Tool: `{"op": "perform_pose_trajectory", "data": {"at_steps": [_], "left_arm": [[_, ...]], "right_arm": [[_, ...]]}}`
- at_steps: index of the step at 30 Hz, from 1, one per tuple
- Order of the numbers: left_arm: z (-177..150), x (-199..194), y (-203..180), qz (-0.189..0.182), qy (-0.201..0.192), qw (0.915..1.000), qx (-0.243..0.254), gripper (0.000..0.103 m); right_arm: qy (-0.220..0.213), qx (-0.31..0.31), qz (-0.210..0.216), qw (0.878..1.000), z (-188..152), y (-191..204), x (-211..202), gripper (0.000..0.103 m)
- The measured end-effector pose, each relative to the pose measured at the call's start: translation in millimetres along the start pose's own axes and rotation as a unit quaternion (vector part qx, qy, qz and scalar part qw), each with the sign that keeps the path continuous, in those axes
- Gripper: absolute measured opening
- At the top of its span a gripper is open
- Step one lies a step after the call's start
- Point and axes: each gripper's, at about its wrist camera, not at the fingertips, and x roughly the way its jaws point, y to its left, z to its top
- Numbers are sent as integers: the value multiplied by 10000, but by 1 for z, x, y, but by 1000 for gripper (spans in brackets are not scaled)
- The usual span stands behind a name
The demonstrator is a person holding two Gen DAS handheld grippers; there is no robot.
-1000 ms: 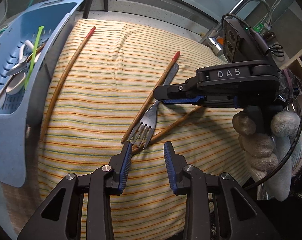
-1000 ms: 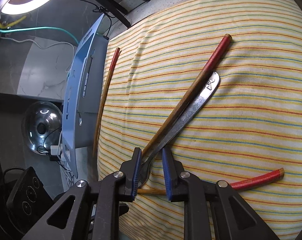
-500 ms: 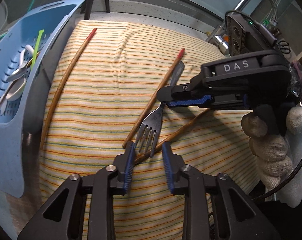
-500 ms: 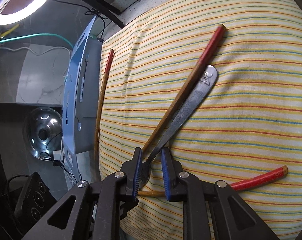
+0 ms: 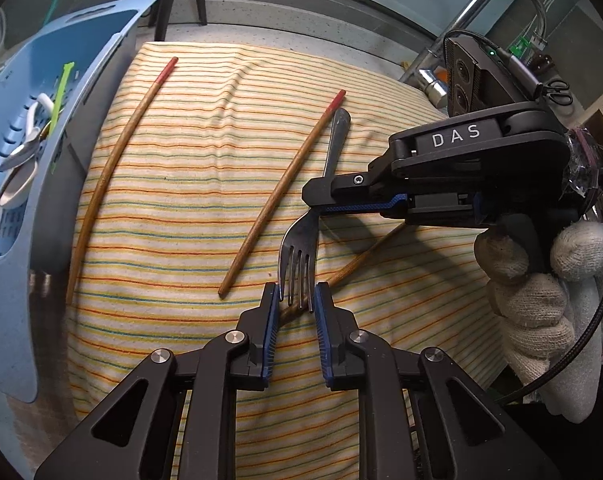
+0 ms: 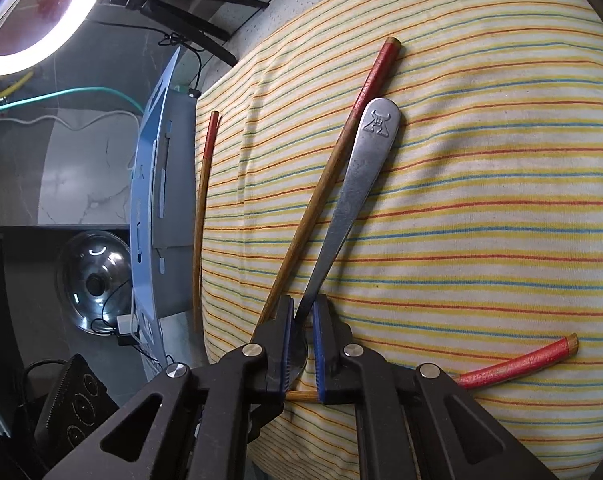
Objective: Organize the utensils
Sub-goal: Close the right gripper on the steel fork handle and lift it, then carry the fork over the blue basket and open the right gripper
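The right tool [image 6: 301, 346] pinched the fork [image 5: 301, 240] at its neck, while the left tool [image 5: 295, 304], just squeezing in, hugged its prongs at 6 o'clock.

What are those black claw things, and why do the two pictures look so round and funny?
They are grippers, like big tweezers, and a person holds one in each hand; you can see a gloved hand. Each gripper carries a small camera with a wide, bulgy lens, so one picture looks along the left gripper and the other along the right gripper. On a striped cloth lie a metal fork and three red-tipped chopsticks. A blue basket beside it already holds spoons. The right gripper pinches the fork's neck. The left gripper's jaws have just been closing and now touch the prongs on both sides.
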Motion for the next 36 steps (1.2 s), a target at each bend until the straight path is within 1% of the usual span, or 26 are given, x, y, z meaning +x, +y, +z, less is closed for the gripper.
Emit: {"op": "perform_pose_trajectory", "data": {"at_steps": [8,13,17,24,28,36], "left_arm": [[-2,-16,-3,-171,-147,9997,74,16],[2,-31,3,-198,-311,9993,83,16],[7,-45,13,-146,-462,9988,69,16],[13,-75,37,-1,-754,9971,-5,16],[17,-88,59,113,-891,9959,-103,16],[9,-101,100,253,-963,9944,-366,16]], "right_arm": [[-102,197,252,9994,-6,1,-18,7],[-194,78,346,9992,-3,21,-28,6],[-241,-88,383,9989,1,44,-29,5],[-273,-355,563,9974,12,87,-15,5],[-266,-550,642,9961,16,114,1,5],[-111,-798,659,9946,21,154,41,5]]}}
